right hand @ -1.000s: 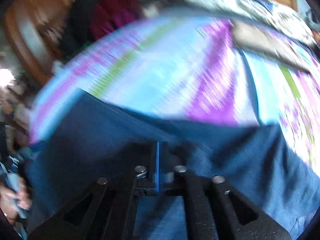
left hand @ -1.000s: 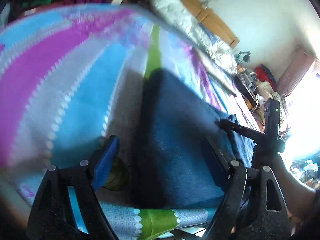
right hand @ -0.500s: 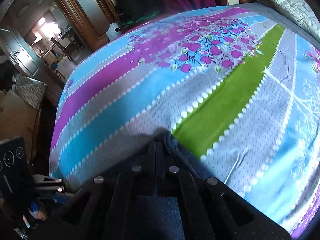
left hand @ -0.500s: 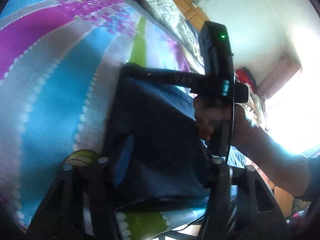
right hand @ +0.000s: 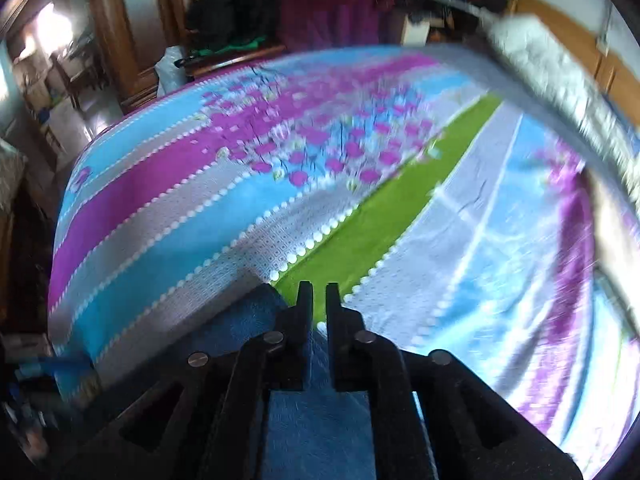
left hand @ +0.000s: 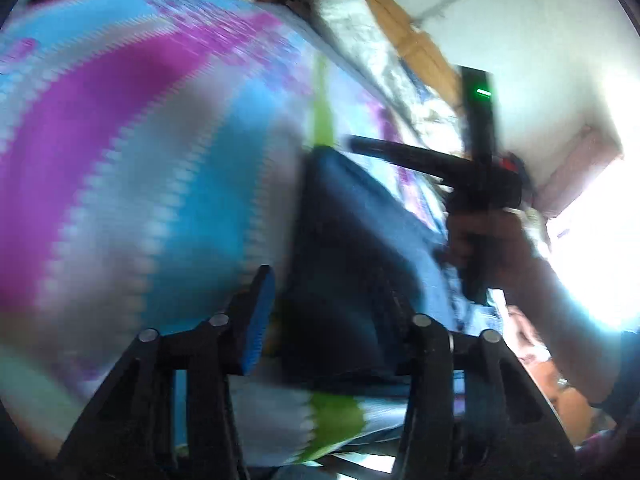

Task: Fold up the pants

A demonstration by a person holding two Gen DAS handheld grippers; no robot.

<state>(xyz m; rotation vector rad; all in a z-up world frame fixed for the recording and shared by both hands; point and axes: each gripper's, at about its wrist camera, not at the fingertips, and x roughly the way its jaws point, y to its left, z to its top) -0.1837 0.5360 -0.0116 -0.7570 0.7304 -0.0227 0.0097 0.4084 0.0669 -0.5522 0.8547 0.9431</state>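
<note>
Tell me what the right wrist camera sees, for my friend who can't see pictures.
The right gripper reaches over folded blue pants on a bed, its black jaws a narrow gap apart with nothing visibly between the tips. Beyond lies a bedsheet striped purple, blue, grey and green, partly blurred. Dark wooden furniture stands behind.

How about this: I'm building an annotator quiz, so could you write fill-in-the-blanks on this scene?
The pants are ___ in colour. The left gripper has its jaws wide ___. Straight past the tips of the right gripper, the bedsheet shows a ___ stripe. Answers: blue; open; green.
</note>
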